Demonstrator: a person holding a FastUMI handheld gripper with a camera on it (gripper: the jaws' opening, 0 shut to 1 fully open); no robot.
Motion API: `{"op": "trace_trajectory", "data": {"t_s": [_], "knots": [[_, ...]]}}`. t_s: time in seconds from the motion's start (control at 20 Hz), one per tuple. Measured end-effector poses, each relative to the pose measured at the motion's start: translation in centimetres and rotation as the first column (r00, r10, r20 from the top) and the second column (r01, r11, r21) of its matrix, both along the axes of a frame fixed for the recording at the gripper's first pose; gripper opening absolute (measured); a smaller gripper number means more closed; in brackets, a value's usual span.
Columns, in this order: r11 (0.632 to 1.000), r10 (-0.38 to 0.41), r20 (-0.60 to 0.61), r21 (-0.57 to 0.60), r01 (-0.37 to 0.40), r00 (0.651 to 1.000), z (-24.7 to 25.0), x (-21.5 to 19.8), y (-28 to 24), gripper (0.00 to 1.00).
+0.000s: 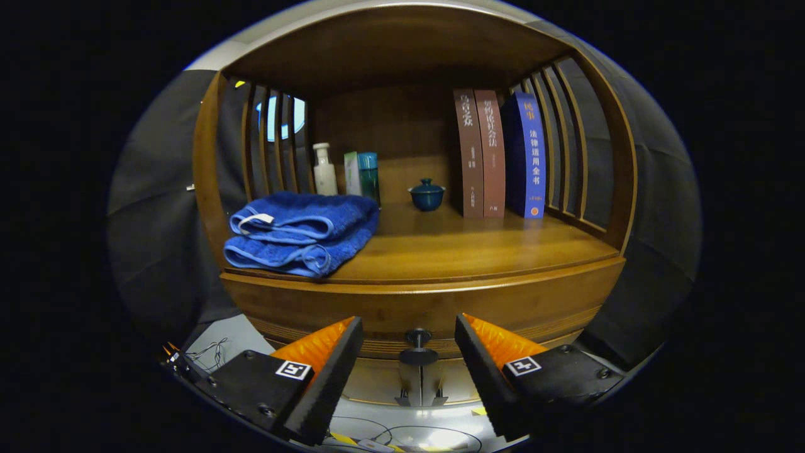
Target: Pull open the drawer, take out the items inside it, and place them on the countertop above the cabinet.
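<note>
Your gripper [409, 336] hangs with fingers apart, flanking the small dark knob [418, 345] of the closed drawer [434, 308] beneath the countertop [478, 245]; the knob looks rigid but slippery, so pinch its narrow stem.

A folded blue towel [302, 233] with lighter blue trim lies at the left front corner of the honey-brown wooden countertop [478, 248]. Two brown books [481, 154], one blue book [527, 157], a dark blue lidded cup [427, 194], a white bottle [324, 170].
</note>
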State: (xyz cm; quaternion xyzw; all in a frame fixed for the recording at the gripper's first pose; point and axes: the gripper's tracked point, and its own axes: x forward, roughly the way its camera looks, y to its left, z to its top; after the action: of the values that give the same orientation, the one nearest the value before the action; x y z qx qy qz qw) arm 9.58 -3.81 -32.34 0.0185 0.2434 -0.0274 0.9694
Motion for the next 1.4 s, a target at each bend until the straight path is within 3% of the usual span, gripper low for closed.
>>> {"op": "trace_trajectory", "data": {"t_s": [0.2, 0.25, 0.35, 0.55, 0.65, 0.7, 1.05, 1.4], "knots": [[1.000, -0.008, -0.064, -0.014, 0.007, 0.998, -3.2, 1.1, -0.1, 0.88], [1.000, -0.018, -0.081, -0.012, 0.017, 0.997, -3.7, 1.1, -0.4, 0.83], [0.999, -0.041, -0.114, 0.001, 0.042, 0.993, -4.4, 1.1, -0.9, 0.62], [0.999, -0.031, -0.118, -0.024, 0.028, 0.993, -4.4, 1.0, -1.1, 0.41], [0.999, -0.035, -0.113, -0.024, 0.032, 0.993, -4.3, 0.9, -1.1, 0.41], [0.999, -0.036, -0.114, -0.022, 0.034, 0.993, -4.4, 1.1, -1.1, 0.28], [0.999, -0.032, -0.142, -0.034, 0.027, 0.989, -4.4, 0.1, -1.0, 0.28], [0.999, -0.025, -0.173, -0.036, 0.019, 0.985, -3.7, -4.4, -0.5, 0.28]]}}
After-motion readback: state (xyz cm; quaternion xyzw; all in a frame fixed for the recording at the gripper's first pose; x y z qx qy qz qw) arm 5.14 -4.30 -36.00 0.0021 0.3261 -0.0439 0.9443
